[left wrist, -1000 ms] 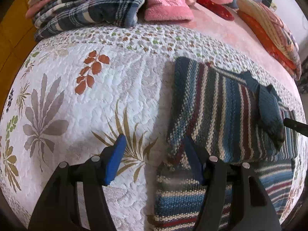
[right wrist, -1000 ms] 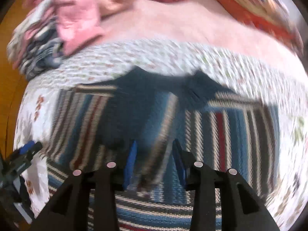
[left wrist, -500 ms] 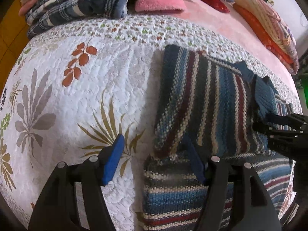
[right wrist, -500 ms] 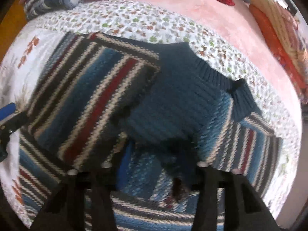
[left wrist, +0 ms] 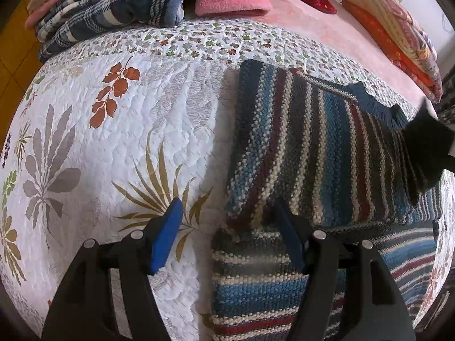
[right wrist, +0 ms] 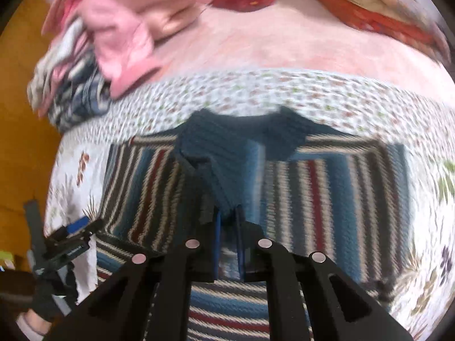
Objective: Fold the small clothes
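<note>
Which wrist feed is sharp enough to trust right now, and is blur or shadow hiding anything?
Left wrist: sharp, evenly lit; the striped knitted sweater and white leaf-print quilt read clearly, bent by fisheye. Right wrist: motion-smeared throughout; the right gripper pinches dark blue knit, but shadow hides the pads.

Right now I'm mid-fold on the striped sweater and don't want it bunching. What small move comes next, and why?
Probably carry the right gripper a little further across and lay the dark blue ribbed cuff it pinches flat on the striped sweater. The left gripper stands open at the folded left edge, holding nothing, so the sleeve is the only part in hand and it hangs unplaced.
</note>
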`<state>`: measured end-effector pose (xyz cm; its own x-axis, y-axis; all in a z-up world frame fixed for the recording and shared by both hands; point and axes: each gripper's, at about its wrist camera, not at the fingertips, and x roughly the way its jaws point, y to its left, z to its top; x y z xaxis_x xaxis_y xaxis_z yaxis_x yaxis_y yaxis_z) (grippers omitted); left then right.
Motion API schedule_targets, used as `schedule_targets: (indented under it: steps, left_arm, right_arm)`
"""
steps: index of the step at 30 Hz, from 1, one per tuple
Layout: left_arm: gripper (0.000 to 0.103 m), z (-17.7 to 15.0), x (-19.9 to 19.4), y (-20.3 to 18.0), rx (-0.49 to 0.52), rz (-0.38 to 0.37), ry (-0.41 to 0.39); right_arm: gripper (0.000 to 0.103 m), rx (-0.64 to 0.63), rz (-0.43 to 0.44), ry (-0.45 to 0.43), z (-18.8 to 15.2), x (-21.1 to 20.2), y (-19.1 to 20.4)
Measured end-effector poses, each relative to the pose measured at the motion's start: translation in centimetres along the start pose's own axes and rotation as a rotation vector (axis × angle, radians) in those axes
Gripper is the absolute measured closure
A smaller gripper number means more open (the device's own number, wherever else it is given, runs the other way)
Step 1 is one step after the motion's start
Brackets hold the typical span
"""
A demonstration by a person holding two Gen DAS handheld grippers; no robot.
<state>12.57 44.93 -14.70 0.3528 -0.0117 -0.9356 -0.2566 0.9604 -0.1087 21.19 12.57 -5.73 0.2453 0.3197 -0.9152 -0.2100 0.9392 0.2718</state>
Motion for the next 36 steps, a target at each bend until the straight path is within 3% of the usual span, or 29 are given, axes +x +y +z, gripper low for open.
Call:
schedule_targets:
  steps: [4, 6, 9, 10, 12, 15, 22, 24, 26, 28, 31, 34, 36]
  left_arm:
    - [0.037, 0.0, 0.3, 0.0, 0.000, 0.006, 0.003]
    - [0.037, 0.0, 0.3, 0.0, -0.004, 0.007, 0.003]
    - [0.037, 0.0, 0.2, -0.1, -0.008, 0.006, -0.004]
    - [0.037, 0.0, 0.2, -0.1, -0.009, 0.005, -0.009]
    - [0.037, 0.1, -0.2, 0.0, -0.018, -0.008, -0.028]
    - [0.037, 0.5, -0.8, -0.3, -0.029, -0.026, -0.059]
    - [0.036, -0.1, 0.2, -1.6, 0.015, -0.019, -0.029]
    - [0.036, -0.3, 0.5, -1.6, 0.024, -0.015, -0.019]
    - [0.036, -0.3, 0.6, -1.5, 0.025, -0.016, -0.013]
    - [0.035, -0.2, 0.6, -1.3, 0.022, -0.018, -0.015]
    - [0.035, 0.0, 0.6, -1.0, 0.012, -0.020, -0.015]
    - [0.034, -0.2, 0.8, -1.1, 0.015, -0.014, -0.006]
    - [0.034, -0.3, 1.0, -1.1, 0.020, -0.008, -0.002]
  right_arm:
    - [0.094, 0.075, -0.020, 0.005, -0.6, -0.6, -4.8]
    - [0.088, 0.119, -0.020, 0.032, -1.4, -0.3, -7.7]
    - [0.071, 0.178, 0.030, 0.031, -2.2, -0.2, -10.9]
    - [0.060, 0.204, 0.058, 0.029, -2.4, -0.1, -11.8]
    - [0.058, 0.268, 0.112, 0.038, -2.6, 0.2, -13.3]
    - [0.055, 0.314, 0.165, 0.040, -2.2, 0.7, -14.2]
    - [0.056, 0.229, 0.089, 0.105, -1.9, 3.4, -11.5]
    - [0.068, 0.213, 0.047, 0.103, -2.0, 3.9, -11.1]
    - [0.096, 0.200, 0.061, 0.097, -2.1, 3.9, -11.0]
    - [0.100, 0.195, 0.087, 0.071, -2.1, 3.2, -10.9]
    - [0.101, 0.166, 0.055, 0.020, -1.6, 1.3, -10.7]
    - [0.103, 0.171, -0.029, 0.036, -1.8, 0.8, -11.6]
    - [0.103, 0.168, -0.017, 0.046, -1.9, 1.2, -12.0]
